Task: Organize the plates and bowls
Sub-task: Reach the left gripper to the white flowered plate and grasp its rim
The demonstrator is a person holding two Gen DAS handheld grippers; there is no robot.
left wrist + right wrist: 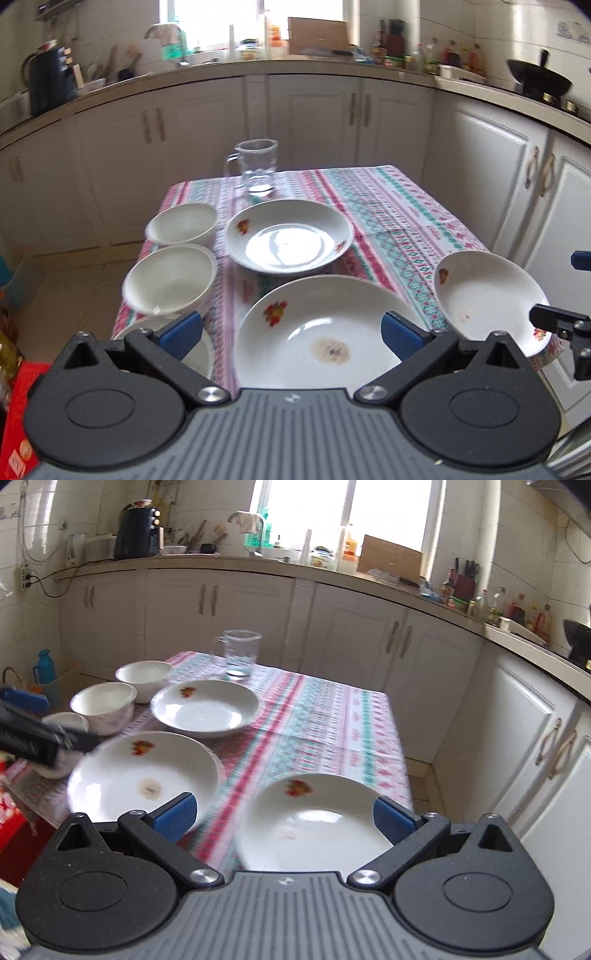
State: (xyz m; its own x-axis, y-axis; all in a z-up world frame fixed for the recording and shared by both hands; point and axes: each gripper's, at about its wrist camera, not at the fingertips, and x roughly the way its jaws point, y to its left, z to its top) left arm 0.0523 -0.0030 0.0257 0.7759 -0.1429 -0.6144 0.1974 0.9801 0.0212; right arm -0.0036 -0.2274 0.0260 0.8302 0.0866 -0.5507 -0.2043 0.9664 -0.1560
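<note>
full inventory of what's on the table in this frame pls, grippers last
plates: 3, white with red flower print; far one mid-table behind the near stained one, third at the right table edge
bowls: 3, white, in a line down the left table edge; far, middle, near mostly hidden behind the left gripper
pitcher: 1, clear glass with handle, far end of table
tablecloth: 1, pink, teal and white pattern, covers the table
left gripper: blue pads, open, above the stained plate
right gripper: blue pads, open, above the right-edge plate
</note>
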